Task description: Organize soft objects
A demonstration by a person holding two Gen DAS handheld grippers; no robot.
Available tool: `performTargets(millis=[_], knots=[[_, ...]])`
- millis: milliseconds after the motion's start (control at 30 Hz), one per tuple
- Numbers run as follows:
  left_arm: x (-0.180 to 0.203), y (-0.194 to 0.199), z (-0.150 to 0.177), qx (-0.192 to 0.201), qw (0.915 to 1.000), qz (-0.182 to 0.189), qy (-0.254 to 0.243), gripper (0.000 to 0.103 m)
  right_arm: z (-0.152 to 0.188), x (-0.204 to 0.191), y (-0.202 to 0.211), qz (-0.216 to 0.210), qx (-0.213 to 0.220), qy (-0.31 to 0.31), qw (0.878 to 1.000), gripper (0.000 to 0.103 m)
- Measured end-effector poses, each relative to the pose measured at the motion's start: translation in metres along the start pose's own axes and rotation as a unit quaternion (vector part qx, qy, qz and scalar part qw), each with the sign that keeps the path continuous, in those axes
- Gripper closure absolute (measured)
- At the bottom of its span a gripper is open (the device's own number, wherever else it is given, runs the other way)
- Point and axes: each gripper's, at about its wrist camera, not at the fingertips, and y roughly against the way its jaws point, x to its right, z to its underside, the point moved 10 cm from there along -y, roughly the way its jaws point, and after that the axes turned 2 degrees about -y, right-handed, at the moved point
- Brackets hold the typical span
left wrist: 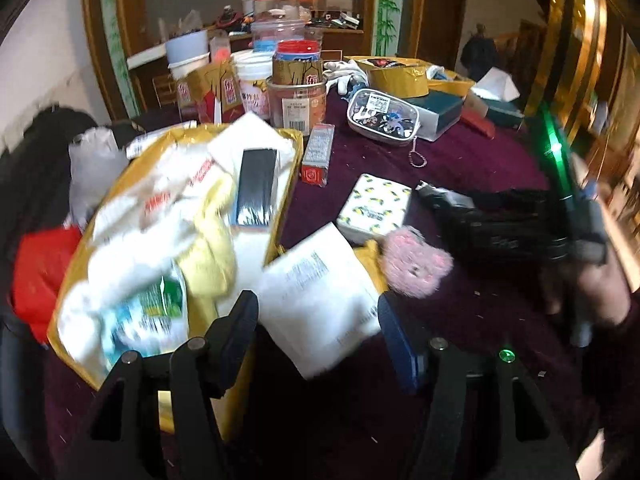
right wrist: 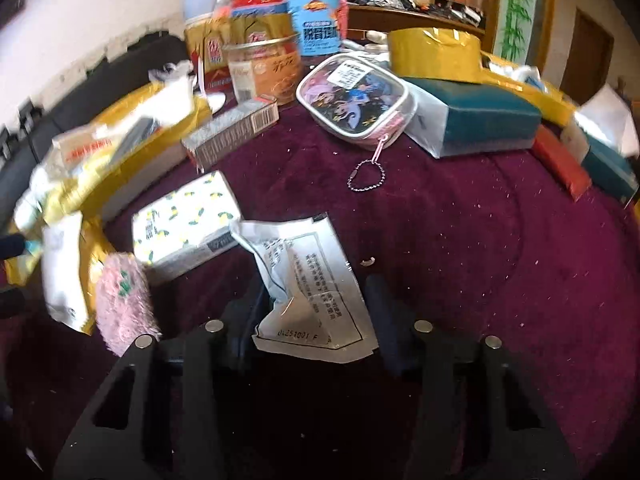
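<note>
Between the right tongs (right wrist: 316, 308) lies a crinkled white sachet (right wrist: 308, 280) with printed text, flat on the plush maroon desk (right wrist: 460, 240); whether the half-open pads press it cannot be told. Left of it: a fuzzy pink pad (right wrist: 124, 300), then a lemon-print tissue pack (right wrist: 184, 220). Left tongs (left wrist: 318, 320) stand wide, empty, over a white paper packet (left wrist: 320, 292) beside a yellow bin (left wrist: 288, 168) of soft packs.
</note>
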Motion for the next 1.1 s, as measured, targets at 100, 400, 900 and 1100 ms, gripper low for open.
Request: performTargets(millis=[100,400,900,1100], knots=[[-0.001,-0.008,-0.009,-0.002,0.9992,-0.021,-0.035,0.041,0.000,0.002,0.002,-0.015,0.002,-0.008,1.000,0.056],[0.023,-0.023,-0.015,-0.024,0.9820,0.001,-0.187,0.040,0.001,0.000,0.002,-0.024,0.001,-0.008,1.000,0.056],[0.036,-0.038,0.021,-0.061,0.9553,-0.018,-0.288,0.040,0.003,-0.001,0.004,-0.026,0.002,-0.008,1.000,0.056],[0.042,-0.032,0.042,-0.070,0.9576,0.003,-0.280,0.041,0.003,-0.001,0.004,-0.025,0.002,-0.008,1.000,0.056]])
